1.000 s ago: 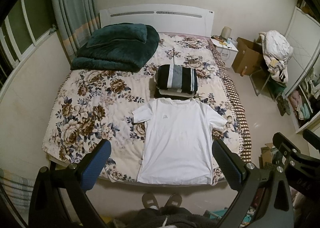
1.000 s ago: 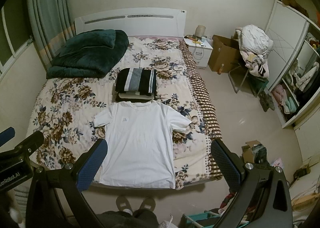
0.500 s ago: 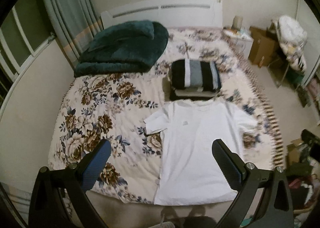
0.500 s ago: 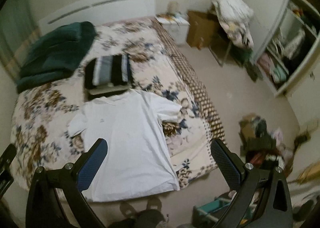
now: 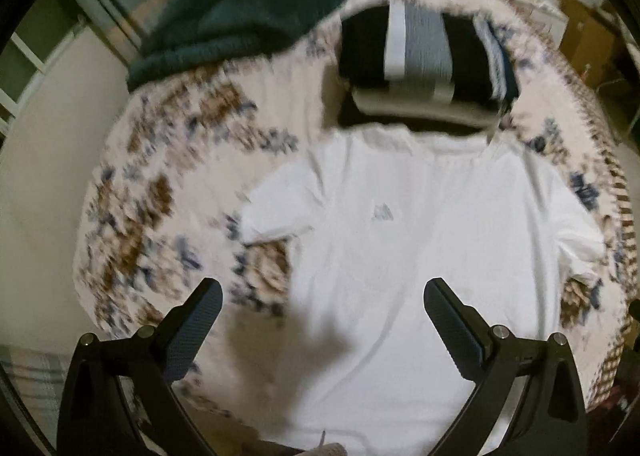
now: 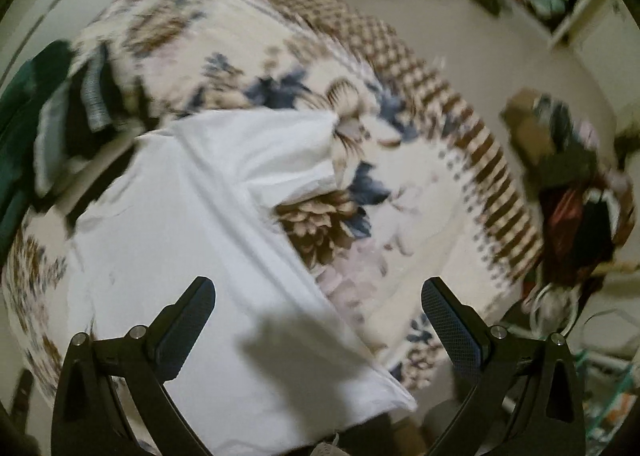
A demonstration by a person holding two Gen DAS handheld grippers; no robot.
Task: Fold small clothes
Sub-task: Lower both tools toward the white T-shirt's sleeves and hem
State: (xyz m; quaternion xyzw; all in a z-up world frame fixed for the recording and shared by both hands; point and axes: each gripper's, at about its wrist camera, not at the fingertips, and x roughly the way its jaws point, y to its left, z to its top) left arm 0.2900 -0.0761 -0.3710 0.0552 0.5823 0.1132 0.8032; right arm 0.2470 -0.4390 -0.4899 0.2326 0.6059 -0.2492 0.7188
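- Shirt point(image 5: 420, 248) lies flat, face up, on the bed point(image 5: 160, 176), collar away from the person, long axis running away from both grippers.
- Left gripper point(image 5: 320, 320), jaws wide apart and empty, hangs over the shirt's left lower edge.
- Right gripper point(image 6: 318, 320), also spread and empty, hangs over the right hem side, below the sleeve point(image 6: 280, 152).
- Each gripper is nearest its own side seam.

A T-shirt point(image 5: 420, 256) lies flat on a bed point(image 5: 168, 192), its collar toward a stack of folded clothes point(image 5: 424, 64) just behind it. A bundled blanket point(image 5: 248, 12) sits behind and left of the stack. Floor clutter point(image 6: 572, 176) lies right of the bed.
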